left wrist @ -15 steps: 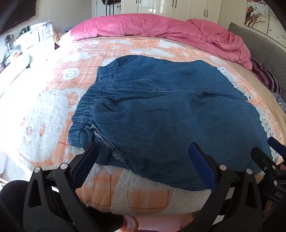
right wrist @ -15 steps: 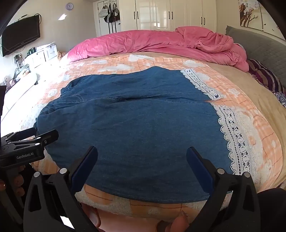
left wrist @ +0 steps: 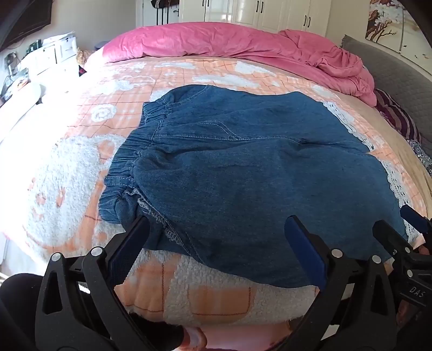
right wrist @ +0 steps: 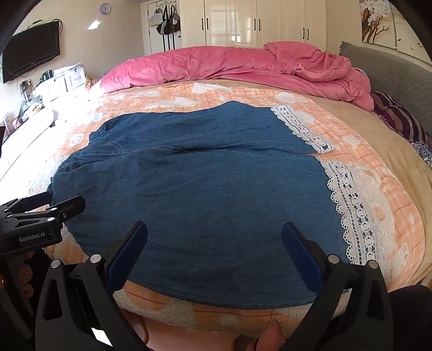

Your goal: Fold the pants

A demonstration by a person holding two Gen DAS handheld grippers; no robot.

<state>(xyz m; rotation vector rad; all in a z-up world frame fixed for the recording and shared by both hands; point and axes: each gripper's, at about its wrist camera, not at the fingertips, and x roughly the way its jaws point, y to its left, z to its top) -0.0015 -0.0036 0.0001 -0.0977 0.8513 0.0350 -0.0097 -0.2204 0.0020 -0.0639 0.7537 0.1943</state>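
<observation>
Left wrist view: nearest the lens, the left gripper [left wrist: 217, 243] hangs over the near edge of the bed with its jaws spread wide, holding nothing; its left finger tip sits just at the frayed hem of the pants [left wrist: 243, 172], the right finger over the denim. At the right edge of the same view the right gripper [left wrist: 405, 224] shows partly, close beside the pants' near right corner. In the right wrist view the right gripper [right wrist: 214, 237] likewise has its jaws spread apart and empty, both blue pads over the near part of the pants [right wrist: 205, 189], while the left gripper [right wrist: 48, 213] juts in from the left edge. The pants lie flat on a peach checked blanket [left wrist: 89, 172] with fluffy white patches, elastic waistband toward the left, and white lace trim [right wrist: 348, 199] running along their right side. Farther back a crumpled pink duvet [right wrist: 229, 64] stretches across the bed, with a striped pillow [right wrist: 399, 118] and a grey headboard [right wrist: 399, 78] at the right. Beyond stand white wardrobes [right wrist: 256, 24], and a television [right wrist: 29, 51] hangs on the left wall.
</observation>
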